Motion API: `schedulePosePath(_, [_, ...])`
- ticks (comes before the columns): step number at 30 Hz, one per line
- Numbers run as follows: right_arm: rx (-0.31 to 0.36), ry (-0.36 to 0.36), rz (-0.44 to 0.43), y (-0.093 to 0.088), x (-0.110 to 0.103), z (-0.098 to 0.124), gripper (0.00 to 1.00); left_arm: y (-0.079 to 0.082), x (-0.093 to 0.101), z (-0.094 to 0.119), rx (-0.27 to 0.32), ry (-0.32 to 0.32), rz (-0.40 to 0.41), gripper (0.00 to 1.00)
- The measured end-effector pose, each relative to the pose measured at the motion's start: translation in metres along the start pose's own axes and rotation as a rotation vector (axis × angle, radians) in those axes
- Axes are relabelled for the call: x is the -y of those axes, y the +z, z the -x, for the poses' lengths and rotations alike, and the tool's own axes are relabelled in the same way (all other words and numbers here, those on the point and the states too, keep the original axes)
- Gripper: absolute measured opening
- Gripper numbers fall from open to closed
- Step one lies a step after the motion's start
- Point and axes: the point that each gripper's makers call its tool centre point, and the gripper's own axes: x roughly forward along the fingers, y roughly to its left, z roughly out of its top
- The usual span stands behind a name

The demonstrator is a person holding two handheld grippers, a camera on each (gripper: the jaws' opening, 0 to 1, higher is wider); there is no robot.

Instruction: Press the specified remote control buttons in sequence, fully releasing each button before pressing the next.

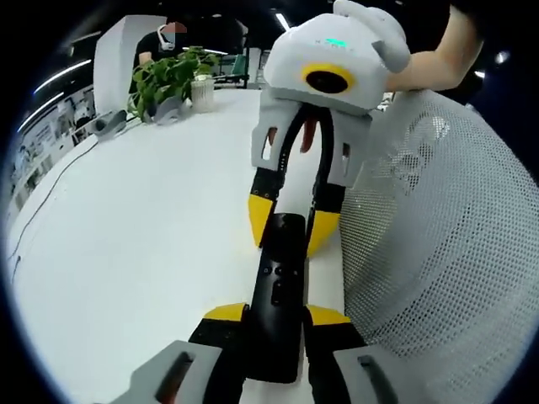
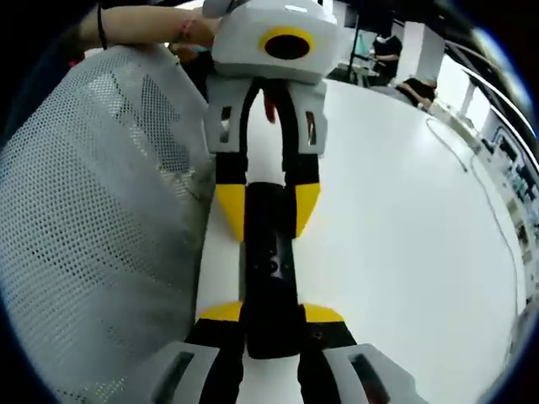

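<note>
While the remote control [image 1: 279, 286] lies lengthwise along the edge of the white tabletop [image 1: 143, 227], it is clamped at its near end between the yellow-tipped jaws of the left gripper [image 1: 276, 318] in the left gripper view. Its far end is held the same way by the right gripper [image 1: 285, 220], which enters from the top with a person's hand [image 1: 438, 59] behind it. A hold at both ends is judged to steady the slim black body so that it cannot slide or twist; neither set of jaws is free for pressing, and none of the small buttons along its face is seen being pushed. A white mesh chair back [image 1: 438, 252] is pressed close along the tabletop's right edge, beside the remote. Potted plants [image 1: 173, 80] are set toward the far edge, and a cable [image 1: 50, 189] is trailed along the left edge. No writing or brand can be read on the remote, the buttons being too small.

In the right gripper view the arrangement is mirrored. The right gripper [image 2: 274, 324] is closed on the near end of the remote control [image 2: 271, 269], and the left gripper [image 2: 268, 210] is closed on the far end, with a hand [image 2: 181, 29] behind it. The chair back [image 2: 101, 210] is seen on the left and bare tabletop [image 2: 404, 219] on the right. Again no label is legible.
</note>
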Motion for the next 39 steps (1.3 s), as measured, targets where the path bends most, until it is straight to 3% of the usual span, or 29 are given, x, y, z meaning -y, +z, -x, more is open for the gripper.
schedulePosePath(3, [-0.012, 0.003, -0.001, 0.0, 0.0, 0.001, 0.21, 0.01, -0.002, 0.012, 0.067, 0.03, 0.065, 0.31])
schedulePosePath(5, [-0.013, 0.002, -0.007, -0.001, 0.001, 0.0, 0.21, 0.014, -0.008, 0.022, 0.089, 0.076, 0.114, 0.39])
schedulePosePath(10, [-0.012, -0.001, -0.016, -0.002, 0.001, 0.0, 0.21, 0.057, -0.016, 0.078, 0.342, 0.216, 0.231, 0.59])
schedulePosePath(12, [-0.008, -0.001, -0.022, -0.001, 0.001, 0.0, 0.21, 0.065, -0.018, 0.101, 0.414, 0.28, 0.282, 0.66])
schedulePosePath(16, [-0.009, -0.003, -0.019, -0.001, 0.001, 0.0, 0.21, 0.069, -0.013, 0.13, 0.456, 0.375, 0.324, 0.89])
schedulePosePath(19, [-0.008, -0.003, -0.023, -0.001, 0.001, 0.0, 0.21, 0.071, -0.007, 0.144, 0.481, 0.429, 0.333, 0.99])
schedulePosePath(26, [-0.001, -0.006, -0.032, -0.001, 0.001, 0.0, 0.21, 0.077, 0.004, 0.172, 0.581, 0.576, 0.342, 1.0])
schedulePosePath(28, [0.002, -0.007, -0.033, -0.001, 0.001, 0.0, 0.21, 0.075, 0.009, 0.178, 0.584, 0.61, 0.333, 1.0])
schedulePosePath(30, [0.006, -0.009, -0.037, 0.0, 0.001, 0.0, 0.21, 0.076, 0.008, 0.188, 0.631, 0.675, 0.324, 1.0])
schedulePosePath(32, [0.002, -0.011, -0.035, 0.0, 0.001, -0.001, 0.21, 0.072, 0.008, 0.193, 0.624, 0.718, 0.331, 1.0])
schedulePosePath(34, [-0.003, -0.011, -0.041, 0.0, 0.001, -0.001, 0.21, 0.075, 0.004, 0.203, 0.682, 0.766, 0.328, 1.0])
schedulePosePath(39, [0.009, 0.003, -0.08, 0.001, 0.002, 0.001, 0.21, 0.076, -0.002, 0.216, 0.746, 0.81, 0.337, 1.0])
